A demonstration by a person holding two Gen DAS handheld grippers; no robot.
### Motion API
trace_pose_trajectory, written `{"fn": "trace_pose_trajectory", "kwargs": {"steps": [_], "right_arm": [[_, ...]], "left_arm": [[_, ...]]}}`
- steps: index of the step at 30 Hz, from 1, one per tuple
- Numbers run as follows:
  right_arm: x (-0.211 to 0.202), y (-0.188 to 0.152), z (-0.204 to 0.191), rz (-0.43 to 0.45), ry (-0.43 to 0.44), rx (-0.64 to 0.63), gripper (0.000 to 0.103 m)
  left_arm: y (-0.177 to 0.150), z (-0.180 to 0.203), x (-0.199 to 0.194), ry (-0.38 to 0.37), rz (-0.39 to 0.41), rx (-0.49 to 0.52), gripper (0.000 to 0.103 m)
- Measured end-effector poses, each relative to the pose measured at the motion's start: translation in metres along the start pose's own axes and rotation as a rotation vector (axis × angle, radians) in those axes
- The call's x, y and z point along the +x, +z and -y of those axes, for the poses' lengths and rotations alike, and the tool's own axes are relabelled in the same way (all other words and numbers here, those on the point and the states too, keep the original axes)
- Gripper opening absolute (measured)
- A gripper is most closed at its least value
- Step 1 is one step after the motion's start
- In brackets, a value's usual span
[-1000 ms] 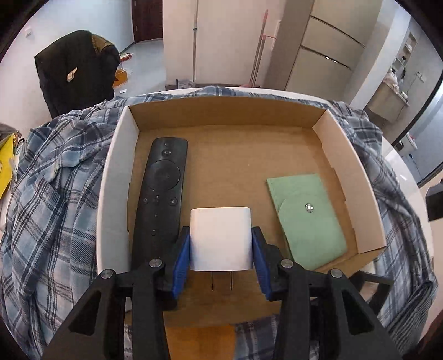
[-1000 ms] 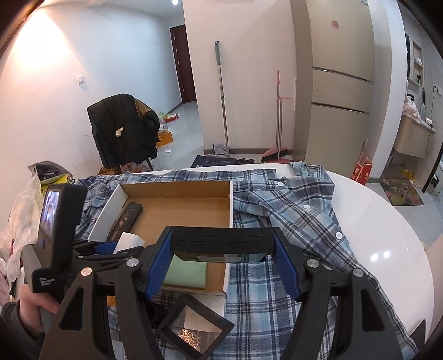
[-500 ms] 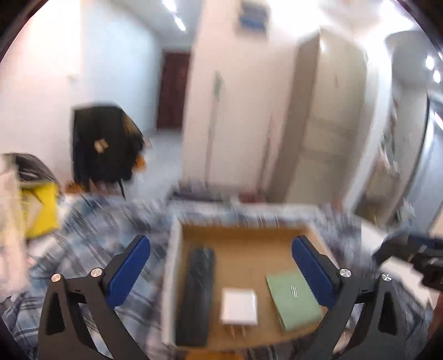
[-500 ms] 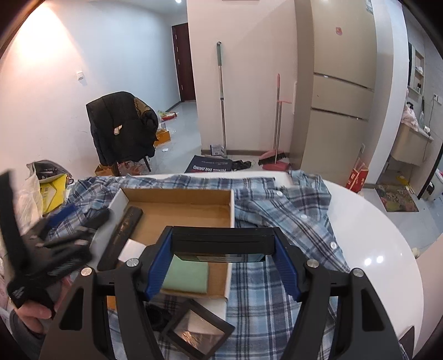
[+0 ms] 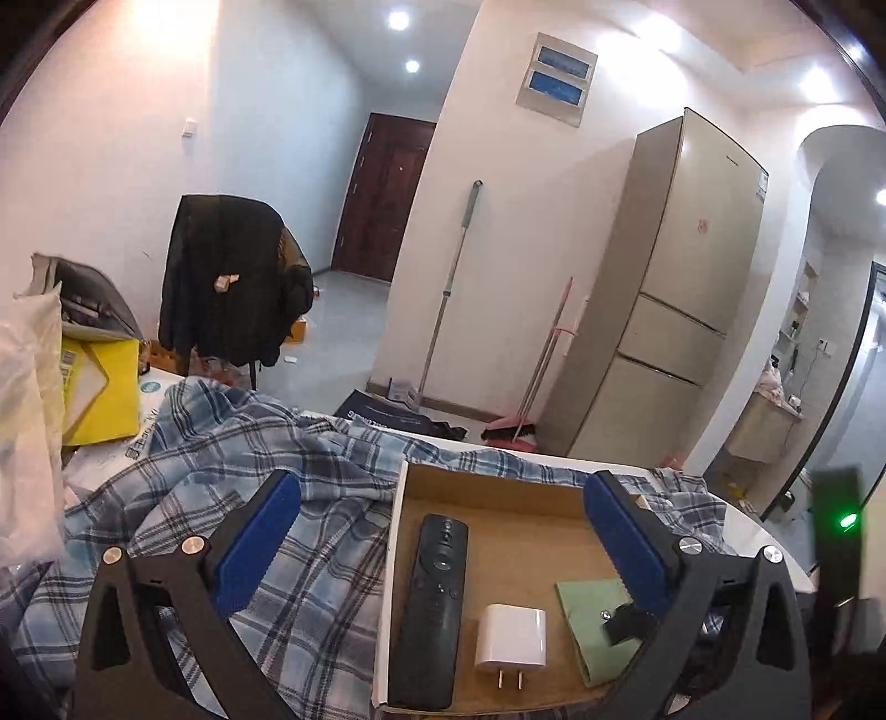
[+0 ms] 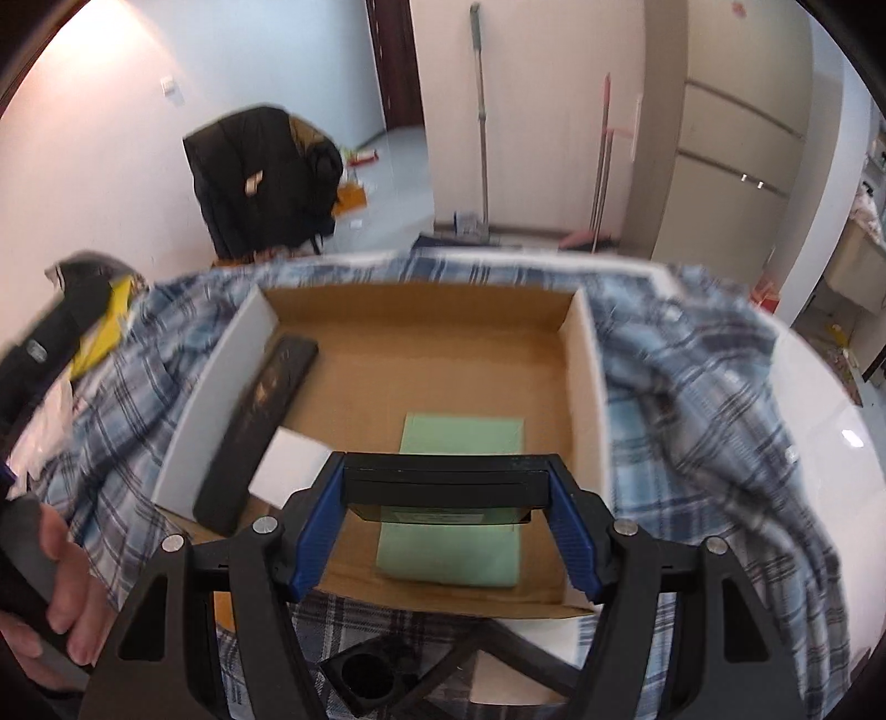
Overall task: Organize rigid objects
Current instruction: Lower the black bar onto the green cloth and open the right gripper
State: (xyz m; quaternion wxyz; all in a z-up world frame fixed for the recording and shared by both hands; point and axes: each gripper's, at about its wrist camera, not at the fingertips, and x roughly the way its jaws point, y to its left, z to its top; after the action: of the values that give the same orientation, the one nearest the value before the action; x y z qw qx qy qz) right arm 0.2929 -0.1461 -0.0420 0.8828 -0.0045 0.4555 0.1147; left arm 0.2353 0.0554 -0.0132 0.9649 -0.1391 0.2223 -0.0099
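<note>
Right wrist view: right gripper (image 6: 446,531) tilts downward over box (image 6: 581,387), clamping black case (image 6: 443,484).

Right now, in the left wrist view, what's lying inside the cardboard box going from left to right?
Black remote control → white plug-in charger → green card, whose right part is hidden behind the tool's finger.

White walls, recessed ceiling lights (image 5: 397,20), beige fridge (image 5: 664,310), dark door (image 5: 382,194), chair (image 5: 232,282) (jacket-draped, probably).
</note>
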Motion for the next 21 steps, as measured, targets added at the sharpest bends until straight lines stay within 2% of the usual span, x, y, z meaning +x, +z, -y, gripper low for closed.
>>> {"fn": "trace_pose_trajectory", "kwargs": {"steps": [2,10,12,16,21], "right_arm": [[0.011,-0.003,-0.002,-0.047,-0.016,0.001,0.067],[0.026,-0.008,0.004,-0.076,-0.022,0.013,0.067],[0.026,-0.008,0.007,-0.068,-0.005,0.025,0.067],[0.017,-0.007,0.014,-0.038,0.030,0.062,0.080],[-0.019,-0.008,0.025,0.054,0.019,0.066,0.080]], "left_arm": [[-0.001,0.002,0.000,0.001,0.004,0.008,0.103],[-0.005,0.023,-0.010,0.003,0.054,0.112,0.103],[-0.007,0.026,-0.013,0.003,0.072,0.126,0.103],[-0.010,0.032,-0.017,0.004,0.099,0.168,0.103],[-0.001,0.040,-0.042,-0.011,0.194,0.193,0.103]]}}
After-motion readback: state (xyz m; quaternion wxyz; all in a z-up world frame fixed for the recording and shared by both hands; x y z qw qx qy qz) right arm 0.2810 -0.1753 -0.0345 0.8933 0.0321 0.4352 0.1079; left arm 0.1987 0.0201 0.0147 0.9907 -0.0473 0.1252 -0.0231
